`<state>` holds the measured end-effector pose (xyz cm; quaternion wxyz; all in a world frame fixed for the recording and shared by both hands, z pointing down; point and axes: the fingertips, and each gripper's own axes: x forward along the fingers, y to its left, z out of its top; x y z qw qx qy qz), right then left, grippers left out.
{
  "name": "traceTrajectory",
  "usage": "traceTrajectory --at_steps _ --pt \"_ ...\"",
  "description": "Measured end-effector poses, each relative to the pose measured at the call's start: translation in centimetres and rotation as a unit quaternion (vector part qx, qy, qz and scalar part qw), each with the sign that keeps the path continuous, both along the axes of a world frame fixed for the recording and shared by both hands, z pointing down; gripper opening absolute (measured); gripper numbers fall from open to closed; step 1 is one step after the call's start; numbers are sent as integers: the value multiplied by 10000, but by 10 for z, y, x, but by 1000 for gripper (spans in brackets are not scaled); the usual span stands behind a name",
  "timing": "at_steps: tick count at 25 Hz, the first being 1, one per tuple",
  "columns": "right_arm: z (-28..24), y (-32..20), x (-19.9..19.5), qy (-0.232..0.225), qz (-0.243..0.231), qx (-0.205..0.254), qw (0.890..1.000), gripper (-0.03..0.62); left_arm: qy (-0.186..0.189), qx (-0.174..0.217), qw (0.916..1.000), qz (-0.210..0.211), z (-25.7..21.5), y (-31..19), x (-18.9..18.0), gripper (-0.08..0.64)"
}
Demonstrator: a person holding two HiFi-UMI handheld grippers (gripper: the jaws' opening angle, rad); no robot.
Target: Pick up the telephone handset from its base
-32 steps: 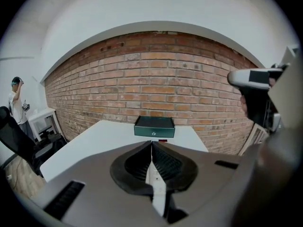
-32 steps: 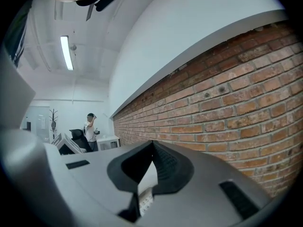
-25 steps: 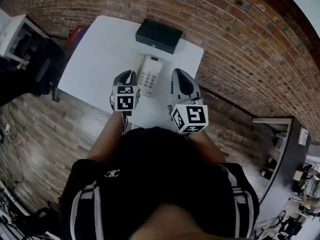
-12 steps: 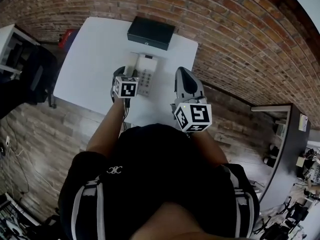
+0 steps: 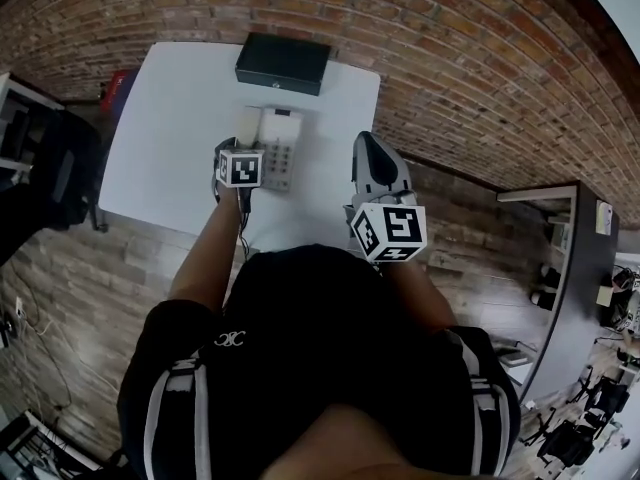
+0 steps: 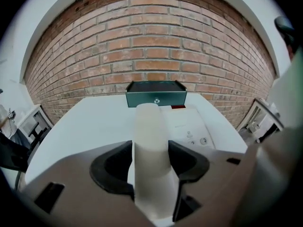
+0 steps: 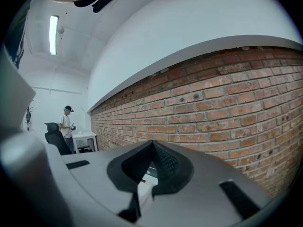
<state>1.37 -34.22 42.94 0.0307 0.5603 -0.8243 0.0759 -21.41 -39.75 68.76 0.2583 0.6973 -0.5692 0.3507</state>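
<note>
A white telephone base [image 5: 280, 153] with a keypad sits on the white table [image 5: 170, 118], its cream handset [image 5: 248, 126] lying along the base's left side. My left gripper [image 5: 238, 148] hangs over the handset's near end, tilted downward. In the left gripper view the handset [image 6: 151, 141] runs straight up between the two black pads [image 6: 111, 167] of the left gripper [image 6: 150, 169], whose jaws are opening around it. The base [image 6: 189, 126] shows to its right. My right gripper [image 5: 366, 146] hovers right of the phone, off the table's edge. Seen from its own camera, the right gripper [image 7: 150, 164] is shut and empty.
A black box [image 5: 283, 63] stands at the table's far edge against the brick wall [image 5: 450, 78]; it is also seen behind the phone [image 6: 156, 93]. In the right gripper view a person [image 7: 66, 124] stands far off beside a chair [image 7: 56, 137] and a small desk.
My left gripper has moved forward and down onto the near end of the handset. The right gripper has shifted only slightly.
</note>
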Motion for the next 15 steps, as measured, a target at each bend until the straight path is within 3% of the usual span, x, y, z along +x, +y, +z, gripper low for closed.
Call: traceTrajectory --at_steps 12,15 --pt "4 1 7 -11 185 -61 9998 -2 225 -648 9976 -48 10 -5 -1 213" --pt "3 2 8 -25 190 -60 9998 -2 313 -538 9980 -102 8 -5 0 210"
